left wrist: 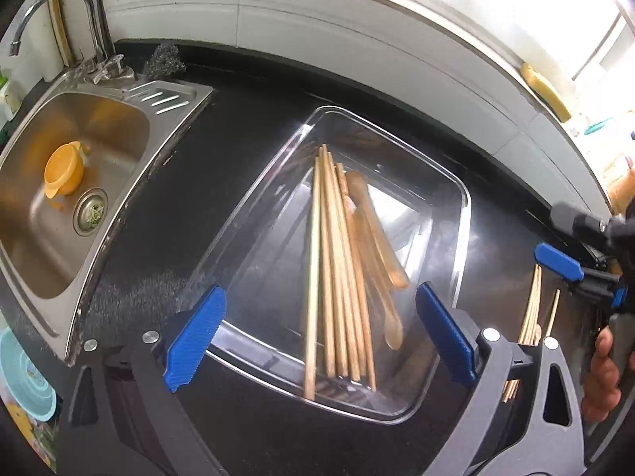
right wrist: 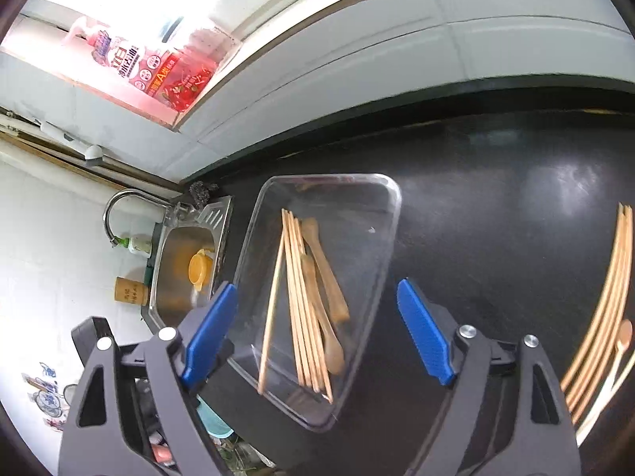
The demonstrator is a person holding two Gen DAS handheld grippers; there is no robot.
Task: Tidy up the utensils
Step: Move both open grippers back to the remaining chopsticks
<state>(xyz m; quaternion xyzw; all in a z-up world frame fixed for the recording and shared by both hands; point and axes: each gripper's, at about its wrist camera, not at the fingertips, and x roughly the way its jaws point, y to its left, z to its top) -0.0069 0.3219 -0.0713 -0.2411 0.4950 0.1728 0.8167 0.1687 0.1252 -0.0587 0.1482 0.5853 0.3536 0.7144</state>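
A clear plastic tray (left wrist: 452, 186) sits on the black counter and also shows in the right wrist view (right wrist: 393, 198). In it lie several wooden chopsticks (left wrist: 337, 277) (right wrist: 299, 301) and wooden spoons (left wrist: 377, 234) (right wrist: 325, 273). My left gripper (left wrist: 321, 337) is open and empty, above the tray's near end. My right gripper (right wrist: 317, 333) is open and empty, above the tray's near end; it also shows at the right edge of the left wrist view (left wrist: 559, 261). More chopsticks (right wrist: 607, 297) (left wrist: 530, 313) and a wooden spoon (right wrist: 623, 337) lie on the counter right of the tray.
A steel sink (left wrist: 178, 95) with an orange bowl (left wrist: 63, 174) and a tap (left wrist: 59, 4) lies left of the tray. A steel scourer (left wrist: 164, 63) sits behind it. A window sill with red packets (right wrist: 178, 79) runs along the back wall.
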